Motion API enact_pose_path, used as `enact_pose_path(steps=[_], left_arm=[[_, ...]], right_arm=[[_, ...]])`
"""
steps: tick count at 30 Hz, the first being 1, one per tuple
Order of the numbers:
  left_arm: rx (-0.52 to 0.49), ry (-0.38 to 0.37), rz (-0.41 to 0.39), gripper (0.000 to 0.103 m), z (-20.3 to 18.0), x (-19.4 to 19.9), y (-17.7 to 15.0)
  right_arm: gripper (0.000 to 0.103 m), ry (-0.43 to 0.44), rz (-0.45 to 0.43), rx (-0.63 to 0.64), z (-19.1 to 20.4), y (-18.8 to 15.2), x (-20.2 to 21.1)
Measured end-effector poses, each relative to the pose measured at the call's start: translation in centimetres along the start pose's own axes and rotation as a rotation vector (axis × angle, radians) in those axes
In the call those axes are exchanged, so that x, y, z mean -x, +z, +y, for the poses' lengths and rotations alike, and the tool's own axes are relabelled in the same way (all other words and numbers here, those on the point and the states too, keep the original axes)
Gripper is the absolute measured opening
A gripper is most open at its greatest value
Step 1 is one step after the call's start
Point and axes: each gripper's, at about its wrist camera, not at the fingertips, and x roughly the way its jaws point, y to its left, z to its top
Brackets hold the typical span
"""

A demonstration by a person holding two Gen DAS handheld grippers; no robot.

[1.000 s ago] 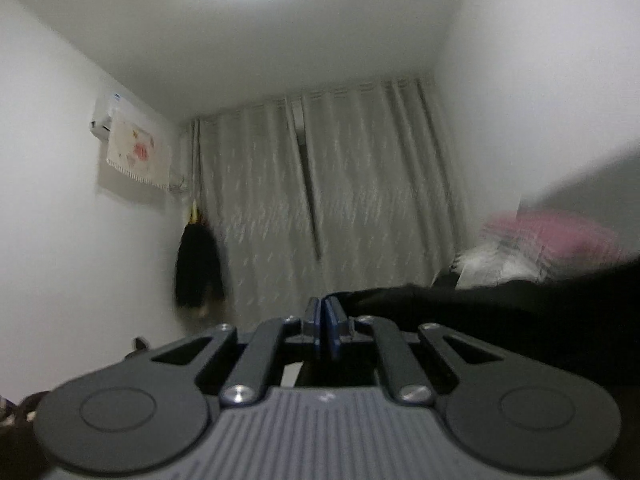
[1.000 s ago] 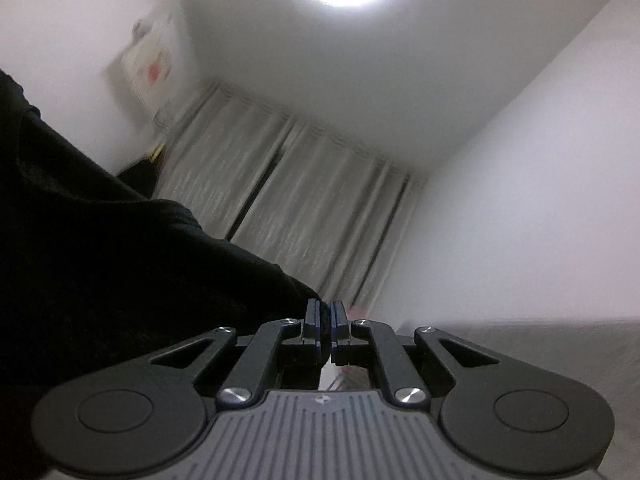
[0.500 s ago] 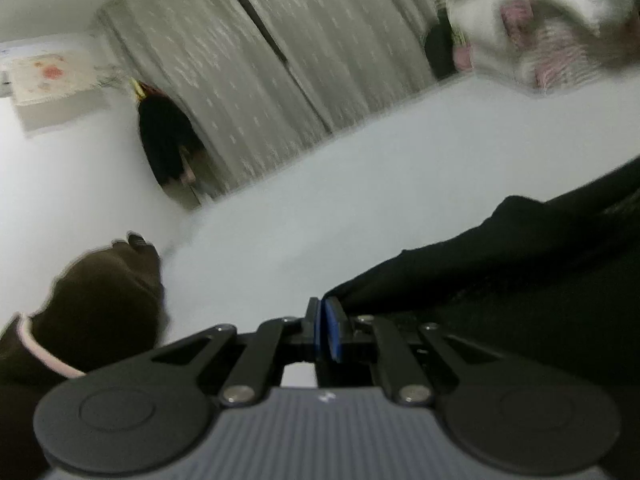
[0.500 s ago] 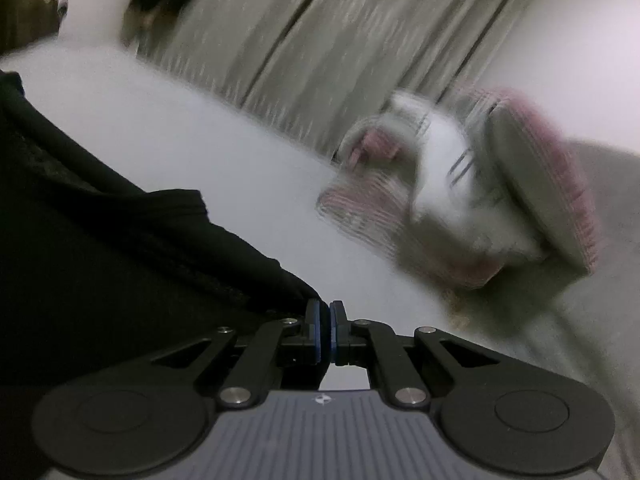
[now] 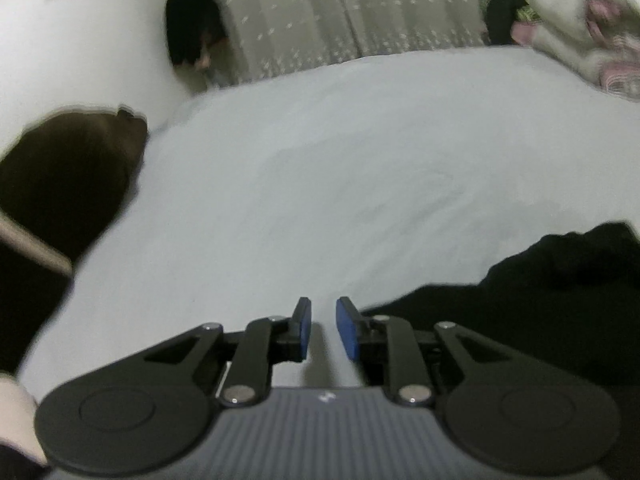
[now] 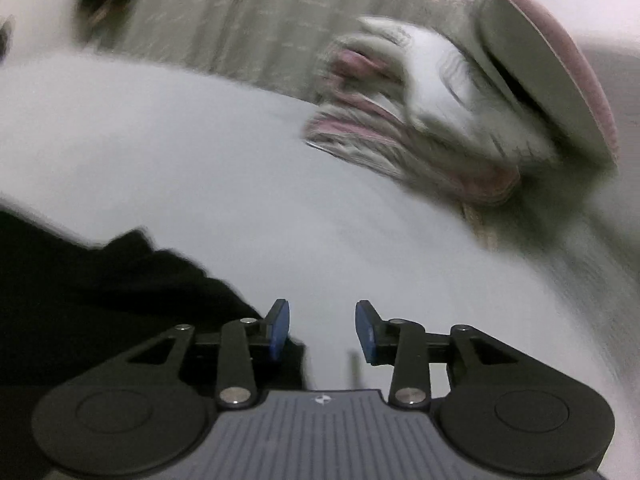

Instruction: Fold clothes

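Observation:
A black garment [image 5: 560, 288] lies on the pale grey bed sheet [image 5: 320, 168], to the right of my left gripper [image 5: 323, 326]. The left gripper is open with nothing between its blue pads. In the right wrist view the same black garment [image 6: 100, 288] lies to the left of my right gripper [image 6: 322, 330], its edge passing under the left finger [image 6: 279, 326]. The right gripper is open and empty over the sheet [image 6: 200, 160].
A dark brown garment [image 5: 68, 180] lies at the bed's left edge. A pile of white and pink bedding [image 6: 420, 120] and a pillow [image 6: 552, 80] sit at the far right. Grey curtains [image 5: 320, 20] hang behind, with a dark item [image 5: 192, 28] hanging at the left.
Both grippers swung down from facing the ceiling to the bed. Both were shut on the black garment and have now opened, leaving it lying on the sheet.

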Motion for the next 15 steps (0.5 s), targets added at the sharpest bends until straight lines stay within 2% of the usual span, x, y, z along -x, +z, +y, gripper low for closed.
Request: enact_pose_path(steps=[2,4,7,9,12,15], left_arm=[[0.092,-0.068,0.03,0.018,2.4,1.2,-0.7],[0.155,-0.152,0.08,0.019,4.4,3.2,-1.8],[0.16,-0.201,0.132,0.024,6.7,6.7,-3.4],[0.154,-0.23,0.155,0.024,7.6,10.1,-5.0],[0.15,-0.302,0.178,0.024,8.1,16.6,-8.8],[0.155,-0.363,0.184,0.024,7.7,23.1,-13.0]], right_arm=[[0.038,0.052,0.06,-0.143,-2.6,-0.9,0.6],[0.038,0.073,0.115,-0.212,-4.7,-2.0,1.8],[0.039,0.154,0.174,-0.275,-6.6,-3.5,5.1],[0.039,0.268,0.205,-0.356,-7.5,-4.8,8.6],[0.05,0.388,0.23,-0.42,-7.6,-6.9,15.0],[0.054,0.48,0.204,-0.38,-6.4,-9.7,22.3]])
